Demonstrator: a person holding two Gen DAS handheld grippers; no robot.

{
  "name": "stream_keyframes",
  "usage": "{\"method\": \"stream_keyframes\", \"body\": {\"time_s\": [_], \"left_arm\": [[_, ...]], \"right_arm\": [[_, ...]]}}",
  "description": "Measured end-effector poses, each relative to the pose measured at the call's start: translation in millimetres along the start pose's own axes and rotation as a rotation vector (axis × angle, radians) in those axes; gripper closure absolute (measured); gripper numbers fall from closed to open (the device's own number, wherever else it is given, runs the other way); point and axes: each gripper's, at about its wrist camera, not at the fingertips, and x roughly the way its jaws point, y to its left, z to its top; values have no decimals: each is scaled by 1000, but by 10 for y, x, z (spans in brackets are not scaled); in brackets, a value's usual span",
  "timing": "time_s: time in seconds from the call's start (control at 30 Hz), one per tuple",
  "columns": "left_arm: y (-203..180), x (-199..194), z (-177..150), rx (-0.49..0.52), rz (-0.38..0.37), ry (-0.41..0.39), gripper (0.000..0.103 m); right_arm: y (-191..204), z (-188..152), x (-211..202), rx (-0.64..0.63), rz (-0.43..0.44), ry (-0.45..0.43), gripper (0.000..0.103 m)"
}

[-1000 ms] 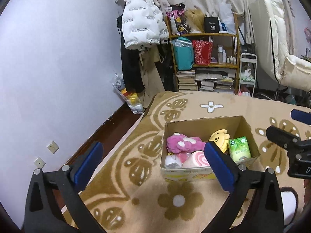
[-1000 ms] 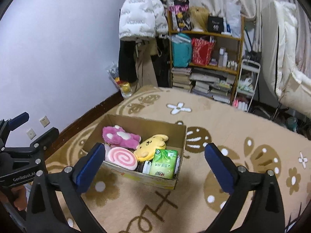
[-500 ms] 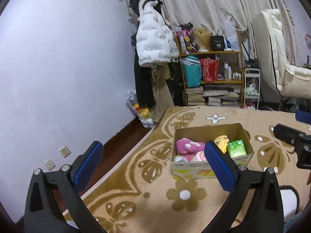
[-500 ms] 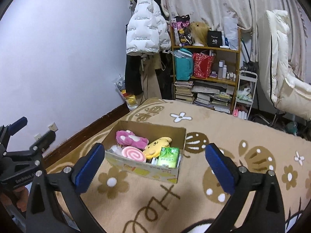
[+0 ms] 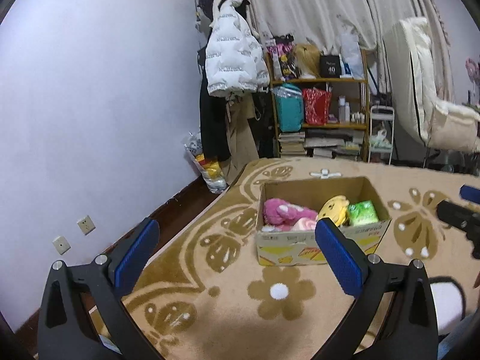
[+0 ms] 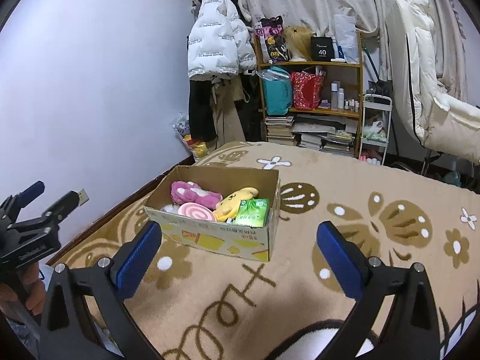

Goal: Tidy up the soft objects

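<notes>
A cardboard box (image 5: 318,246) (image 6: 216,237) sits on the tan flowered blanket. It holds a pink plush (image 5: 285,213) (image 6: 195,193), a pink swirl cushion (image 6: 196,211), a yellow plush (image 5: 333,208) (image 6: 237,201) and a green tissue pack (image 5: 363,213) (image 6: 252,213). My left gripper (image 5: 237,258) is open and empty, in front of and left of the box. My right gripper (image 6: 240,258) is open and empty, in front of the box. Each gripper shows at the edge of the other's view.
The blanket (image 6: 360,240) covers a bed whose left edge runs along the wall. A shelf (image 6: 312,90) full of books and bags, a hanging white jacket (image 6: 216,42) and a white chair (image 6: 429,96) stand at the back.
Both grippers have pulled back and up from the box, which looks smaller and farther. Both stay open and empty. The box contents have not moved.
</notes>
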Motion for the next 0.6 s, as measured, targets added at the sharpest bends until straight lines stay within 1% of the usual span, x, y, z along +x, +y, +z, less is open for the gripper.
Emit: {"method": "stream_keyframes", "body": {"time_s": [0.07, 0.17, 0.37, 0.5, 0.6], "left_arm": [[-6, 50, -36, 3, -4, 12, 0], [2, 97, -76, -13, -38, 36, 0], [-6, 121, -121, -10, -27, 43, 0], [-25, 114, -165, -2, 5, 36, 0], [-29, 118, -181, 2, -2, 40, 0]], "right_arm": [[-9, -31, 14, -5, -11, -4, 0], [-5, -83, 52, -19, -27, -2, 0], [-40, -170, 131, 3, -44, 14, 0], [-38, -205, 153, -6, -54, 21, 0], [-63, -214, 160, 4, -54, 22, 0]]}}
